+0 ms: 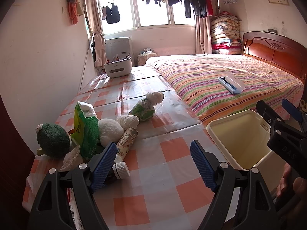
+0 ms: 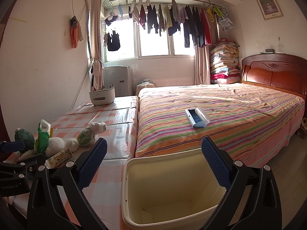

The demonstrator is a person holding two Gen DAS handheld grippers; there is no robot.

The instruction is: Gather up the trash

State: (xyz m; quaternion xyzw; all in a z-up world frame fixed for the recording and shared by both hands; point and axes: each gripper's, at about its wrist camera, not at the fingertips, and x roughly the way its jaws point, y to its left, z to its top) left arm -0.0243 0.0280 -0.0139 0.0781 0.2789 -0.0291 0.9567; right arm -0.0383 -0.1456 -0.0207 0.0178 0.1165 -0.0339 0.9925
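One bed (image 2: 220, 115) with a striped cover fills the room beside one table (image 1: 153, 153) in orange-checked cloth. One cream bin (image 2: 172, 191), its mouth uncovered, stands between them at the table's edge. The trash lies on the table's left side: one green packet (image 1: 86, 132), one printed tube (image 1: 124, 143) with a white cap, two white paper wads (image 1: 128, 121) and one green tied bag (image 1: 144, 111). Left gripper (image 1: 153, 163) and right gripper (image 2: 153, 163) both gape wide, holding nothing.

Bare checked tabletop (image 1: 153, 172) ahead, trash pile (image 1: 86, 132) left, bin (image 1: 239, 140) right
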